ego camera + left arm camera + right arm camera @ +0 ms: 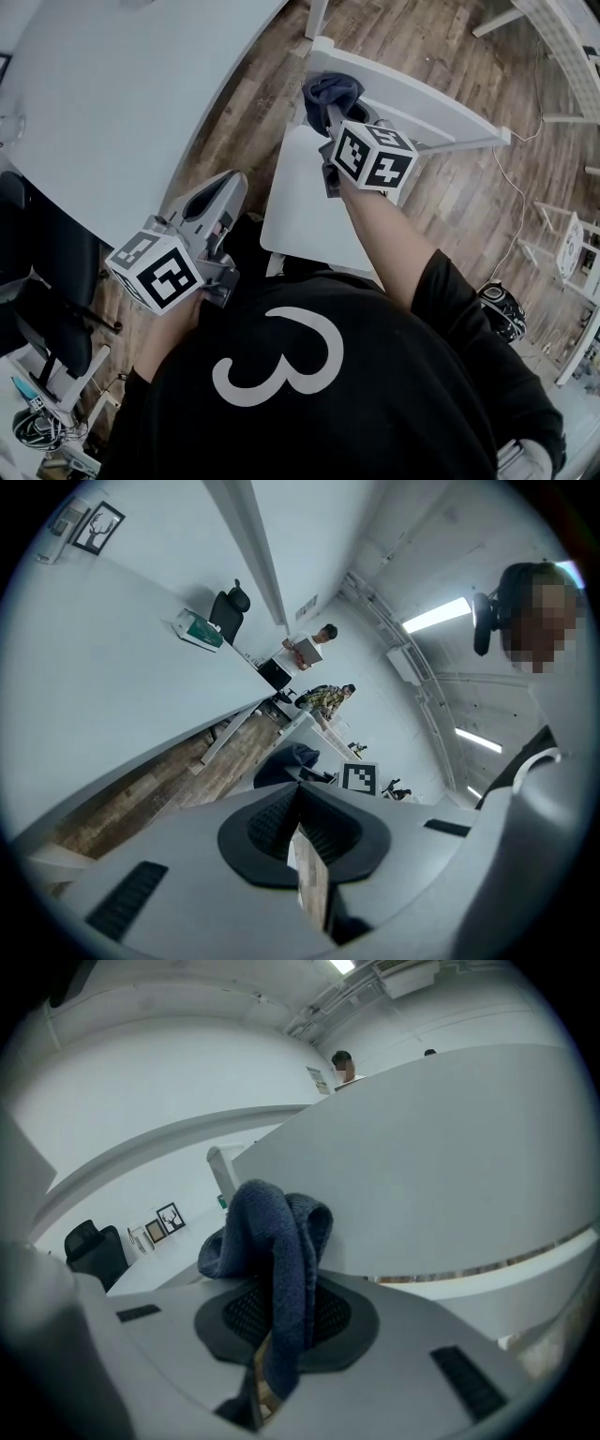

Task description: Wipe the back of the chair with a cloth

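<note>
A white chair stands in front of me in the head view, its seat (305,211) near and its back (422,108) beyond. My right gripper (330,112) is shut on a dark blue cloth (333,91), which rests against the left end of the chair back. In the right gripper view the cloth (274,1232) bunches out of the jaws of that gripper (277,1316) and touches the white back panel (431,1166). My left gripper (228,187) hangs left of the seat, apart from the chair, jaws together and holding nothing (298,808).
A large white table (112,103) fills the left side. A black office chair (47,300) stands at the lower left. White frames (562,244) and a thin cable (511,197) lie on the wooden floor to the right. People (323,697) are far off.
</note>
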Demonstrator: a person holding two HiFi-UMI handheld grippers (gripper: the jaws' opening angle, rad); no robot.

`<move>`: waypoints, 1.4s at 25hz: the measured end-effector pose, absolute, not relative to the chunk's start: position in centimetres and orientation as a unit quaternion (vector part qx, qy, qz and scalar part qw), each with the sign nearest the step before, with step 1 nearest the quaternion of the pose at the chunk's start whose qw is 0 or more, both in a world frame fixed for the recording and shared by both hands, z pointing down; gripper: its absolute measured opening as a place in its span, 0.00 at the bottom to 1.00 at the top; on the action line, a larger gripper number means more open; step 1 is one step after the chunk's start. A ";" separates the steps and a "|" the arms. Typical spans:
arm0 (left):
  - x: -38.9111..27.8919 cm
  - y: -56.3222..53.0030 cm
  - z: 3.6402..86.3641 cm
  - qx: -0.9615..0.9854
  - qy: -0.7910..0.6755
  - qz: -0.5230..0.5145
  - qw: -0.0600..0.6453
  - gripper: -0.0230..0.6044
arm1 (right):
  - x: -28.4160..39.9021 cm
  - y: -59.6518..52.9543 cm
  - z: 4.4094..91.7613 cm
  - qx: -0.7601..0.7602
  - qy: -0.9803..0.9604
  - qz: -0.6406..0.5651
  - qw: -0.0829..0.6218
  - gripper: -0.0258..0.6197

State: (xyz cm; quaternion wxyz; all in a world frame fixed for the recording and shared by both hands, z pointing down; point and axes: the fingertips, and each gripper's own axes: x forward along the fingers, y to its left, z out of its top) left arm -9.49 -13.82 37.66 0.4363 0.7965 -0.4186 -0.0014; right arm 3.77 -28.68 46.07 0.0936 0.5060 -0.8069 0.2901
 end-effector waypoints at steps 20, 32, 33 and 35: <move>-1.8 -14.6 39.2 0.826 -0.341 0.029 0.447 0.06 | 16.2 -26.2 46.3 0.586 -0.757 0.278 0.084 0.12; 2.0 -14.9 38.1 0.846 -0.304 0.045 0.435 0.06 | 26.7 -24.0 46.6 0.657 -0.696 0.277 0.084 0.12; 2.1 -14.9 38.0 0.848 -0.303 0.046 0.433 0.06 | 27.5 -23.8 46.6 0.663 -0.690 0.278 0.081 0.12; 2.2 -15.1 37.9 0.850 -0.300 0.046 0.431 0.06 | 29.1 -23.5 46.6 0.676 -0.676 0.282 0.073 0.12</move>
